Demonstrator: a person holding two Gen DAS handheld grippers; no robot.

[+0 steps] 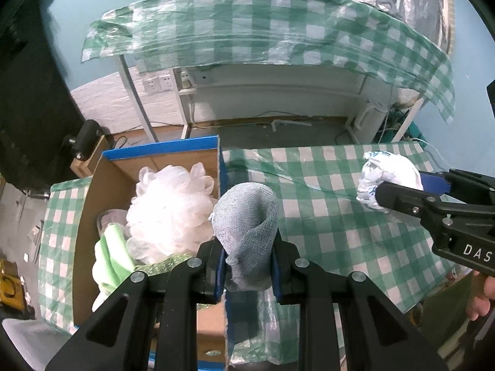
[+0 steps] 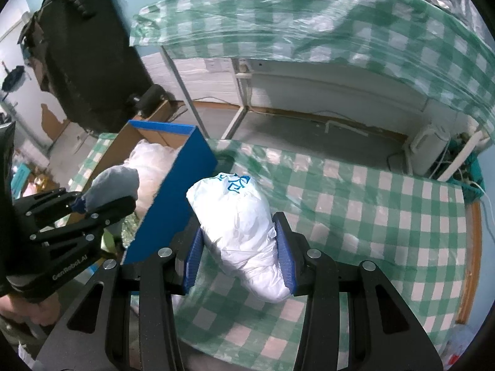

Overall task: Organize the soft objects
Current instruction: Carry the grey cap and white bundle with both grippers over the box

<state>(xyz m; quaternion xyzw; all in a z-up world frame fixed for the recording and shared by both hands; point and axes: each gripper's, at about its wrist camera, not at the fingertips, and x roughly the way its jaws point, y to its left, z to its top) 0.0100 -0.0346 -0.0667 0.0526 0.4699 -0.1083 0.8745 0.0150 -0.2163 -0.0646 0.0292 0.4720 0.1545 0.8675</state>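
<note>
The grey cloth (image 1: 247, 232) in my left claw (image 1: 249, 266) was a soft knitted thing, loosely rolled so its upper end flared open like a cup, with a frayed pale edge on one side. My blue pads (image 1: 219, 266) were clamped on its lower part, and it stood upright between them, above the edge of the cardboard box (image 1: 154, 164) with the blue rim. Inside that box lay a fluffy white mesh puff (image 1: 171, 213), with a pale green cloth (image 1: 113, 256) just beside it at the near side.

My right claw (image 2: 239, 250) was closed on a crumpled white bundle (image 2: 239, 225) bearing blue print near its top. It looked like thin, wrinkled plastic or paper, bunched into a long lump, and it stuck up out of the ribbed blue pads (image 2: 194, 259) that squeezed its lower half. It hung over the green-and-white checked tablecloth (image 2: 386, 216), just to the right of the box's blue wall.

Both claws pointed steeply downward and forward. In the left view my right claw reached in from the right edge with the white bundle at its tip; in the right view my left claw came in from the left, over the box, with the grey cloth at its tip. A bare hand (image 2: 27, 307) showed gripping the left tool's handle.
</note>
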